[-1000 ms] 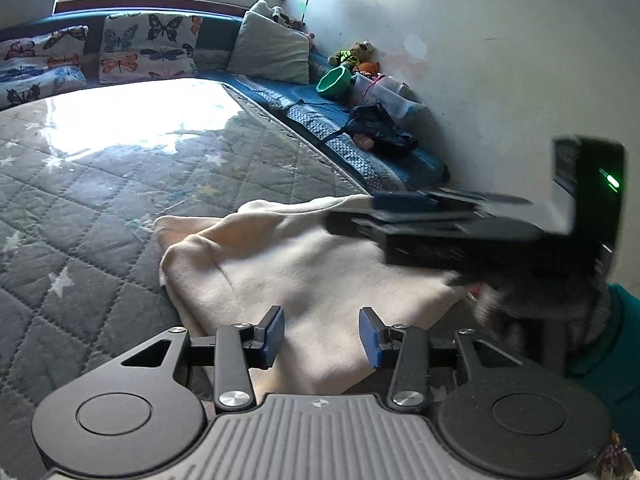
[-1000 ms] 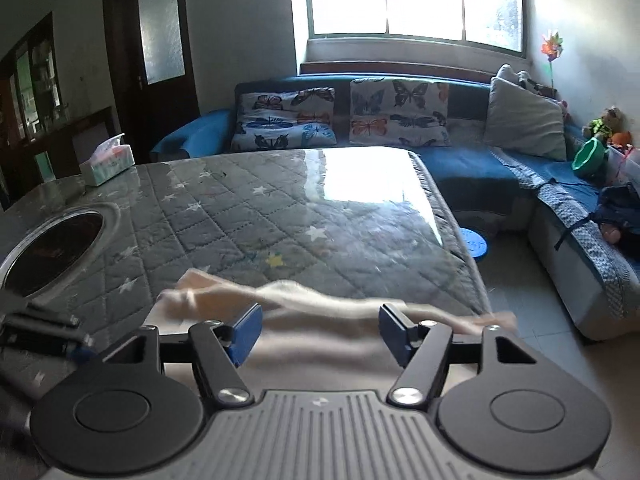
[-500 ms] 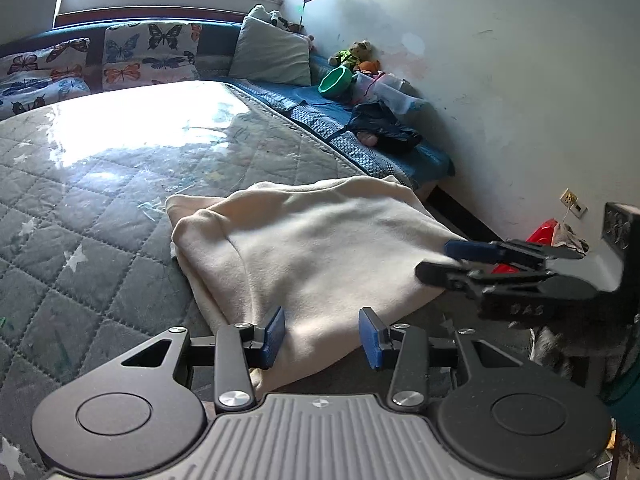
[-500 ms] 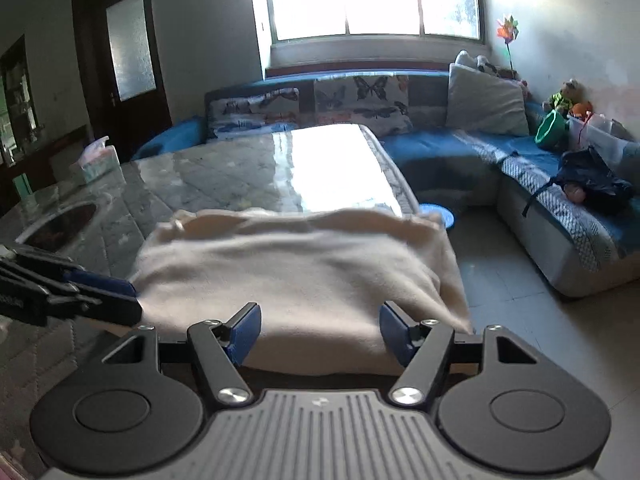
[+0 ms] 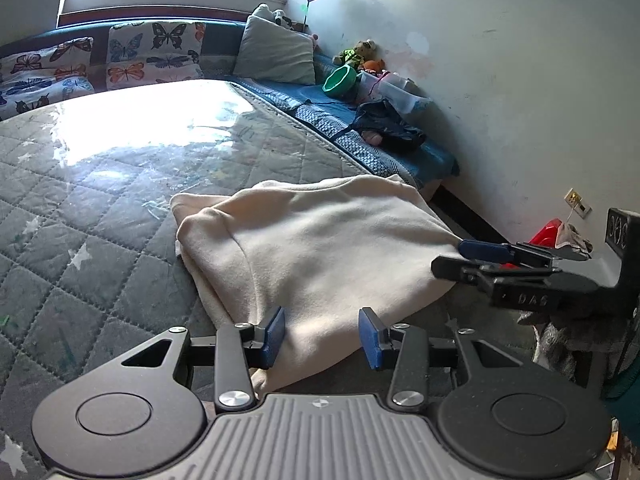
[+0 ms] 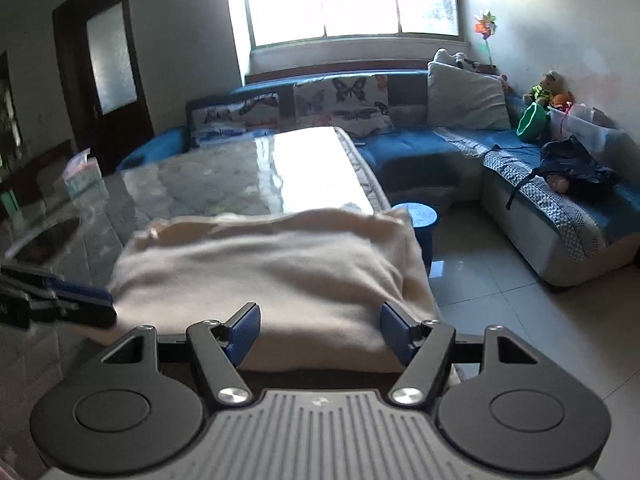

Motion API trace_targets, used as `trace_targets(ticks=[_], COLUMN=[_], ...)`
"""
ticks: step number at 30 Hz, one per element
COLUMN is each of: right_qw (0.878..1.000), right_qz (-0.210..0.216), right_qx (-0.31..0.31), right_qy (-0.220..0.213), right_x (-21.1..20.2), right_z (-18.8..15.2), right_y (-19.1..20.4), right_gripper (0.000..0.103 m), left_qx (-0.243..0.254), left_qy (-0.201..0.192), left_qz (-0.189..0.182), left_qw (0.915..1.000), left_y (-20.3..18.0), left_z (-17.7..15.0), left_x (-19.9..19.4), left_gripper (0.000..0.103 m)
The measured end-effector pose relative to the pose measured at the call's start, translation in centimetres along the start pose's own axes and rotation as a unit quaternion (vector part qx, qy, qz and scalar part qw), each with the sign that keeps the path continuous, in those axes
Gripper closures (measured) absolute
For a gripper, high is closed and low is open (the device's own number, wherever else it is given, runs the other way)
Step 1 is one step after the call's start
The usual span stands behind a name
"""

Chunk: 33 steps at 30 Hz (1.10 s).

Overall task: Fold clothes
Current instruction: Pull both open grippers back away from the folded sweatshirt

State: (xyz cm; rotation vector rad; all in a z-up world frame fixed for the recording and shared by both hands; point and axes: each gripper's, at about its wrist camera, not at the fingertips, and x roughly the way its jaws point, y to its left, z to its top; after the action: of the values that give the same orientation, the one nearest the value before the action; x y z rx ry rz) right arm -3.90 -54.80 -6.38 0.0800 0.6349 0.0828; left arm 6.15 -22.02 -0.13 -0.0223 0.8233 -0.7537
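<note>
Two grippers flank the cream garment [image 5: 320, 248], which lies folded at the quilted table's [image 5: 80, 240] corner, overhanging the edge. Left gripper [image 5: 322, 334] and right gripper [image 6: 320, 330] both stand open, holding nothing. Risk: pulling at the overhanging side could drag the fold off the table.

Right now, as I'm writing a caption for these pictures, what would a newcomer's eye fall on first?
The cream garment, folded into a thick pad at the near corner of the grey quilted table cover. Both open grippers, left gripper and right gripper, point at its near edge. Behind, butterfly cushions line a blue sofa.
</note>
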Motion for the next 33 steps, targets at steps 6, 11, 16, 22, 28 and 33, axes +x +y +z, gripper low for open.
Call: trace_targets(ticks=[6,11,16,22,28,33], right_qw=[0.999,0.997,0.997,0.998,0.999,0.999], right_qz=[-0.001,-0.004,-0.005,-0.006,0.009,0.019], right_qx=[-0.048,-0.072,-0.07,-0.054,-0.035,-0.022], right_qy=[-0.02,-0.006,-0.024,-0.02,-0.041,-0.04], right_x=[-0.6,0.2,-0.6,-0.5,-2.1,-2.7], right_z=[0.4,-0.2,-0.3,-1.0,-1.3,-1.4], right_y=[2.5,3.8,4.4,4.9,5.3,5.5], right_gripper=[0.034,0.03,0.018,0.011,0.0,0.0], left_qx=[0.005,0.011,0.008,0.003,-0.002,-0.007], left_qy=[-0.004,-0.002,-0.005,-0.009,-0.014,-0.014], left_qz=[0.001,0.007,0.007,0.009,0.012,0.018], left_qw=[1.0,0.9999,0.9999,0.9999,0.9998,0.9997], left_y=[-0.4,-0.6,-0.7,-0.8,-0.9,-0.9], left_z=[0.0,-0.1,-0.1,-0.3,-0.7,-1.2], left_x=[-0.4,-0.3,-0.6,-1.3,-2.0,-2.5], left_gripper=[0.059,0.058,0.052,0.046,0.033,0.022])
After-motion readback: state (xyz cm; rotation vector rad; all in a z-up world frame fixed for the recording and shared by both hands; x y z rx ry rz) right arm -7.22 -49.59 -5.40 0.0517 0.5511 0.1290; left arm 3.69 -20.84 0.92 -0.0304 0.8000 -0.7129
